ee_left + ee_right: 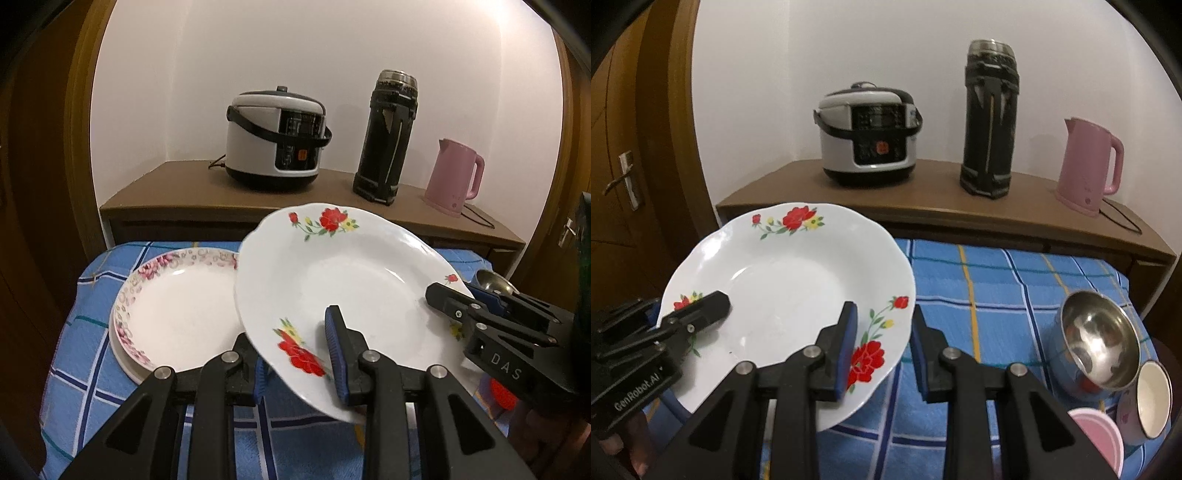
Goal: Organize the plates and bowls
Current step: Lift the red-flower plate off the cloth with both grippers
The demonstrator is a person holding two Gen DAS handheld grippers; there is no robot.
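Observation:
A white plate with red flowers [332,280] hangs tilted above the blue checked cloth [88,295], held from two sides. My left gripper [291,332] is shut on its near rim, one blue pad [334,350] on top and the other finger underneath. My right gripper [443,295] is shut on the plate's right rim. In the right wrist view the plate [783,280] sits at the left, with the right gripper [882,310] clamped over its edge and the left gripper [716,302] on its far side. A pink-rimmed floral plate [177,306] lies on another plate on the cloth.
A steel bowl [1097,339], a small pink-patterned cup [1152,398] and a pink bowl [1097,435] stand at the cloth's right. Behind, a wooden cabinet [923,206] carries a rice cooker [868,136], a black flask [990,118] and a pink kettle [1089,166]. A door [624,181] is left.

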